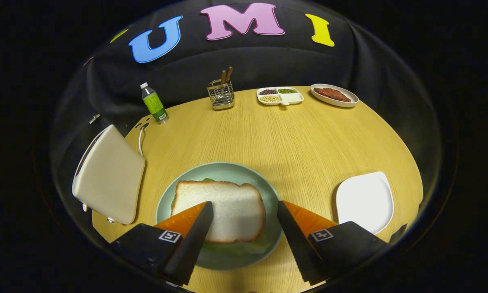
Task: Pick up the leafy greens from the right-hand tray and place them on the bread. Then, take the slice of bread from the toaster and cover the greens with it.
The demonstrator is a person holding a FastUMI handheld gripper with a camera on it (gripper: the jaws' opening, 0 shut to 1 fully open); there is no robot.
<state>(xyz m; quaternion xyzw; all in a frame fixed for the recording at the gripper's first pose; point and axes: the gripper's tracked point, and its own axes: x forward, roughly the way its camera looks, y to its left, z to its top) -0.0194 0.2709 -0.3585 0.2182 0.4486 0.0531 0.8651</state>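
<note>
So from where I'm sitting this one looks basically done: the slice of bread [223, 209] is lying flat on the leafy greens [238, 247], which poke out green along its near edge and a bit at its far corner, all on the green plate [273, 195] at lower center. I can't see a bottom slice under the greens, so I'm just assuming it's there. Going left to right: the toaster [110, 177] sits at lower left with its cord [140, 140] curling behind, and from this angle I can't tell what's in its slots. Upper left has a green bottle [154, 104], then a wire caddy [221, 94] with two brown handles sticking out. Upper center-right is a divided dish [280, 96] with dark beans, green bits and pale beans in separate compartments, one compartment bare, and beside it an oval plate [334, 95] holding a reddish-brown slab. The white tray [365, 201] at lower right has nothing on it, which fits the greens having been taken. My gripper [244, 211] is spread wide, holding nothing, fingers straddling the bread from above. What's left, I reckon, is just backing away.
</note>
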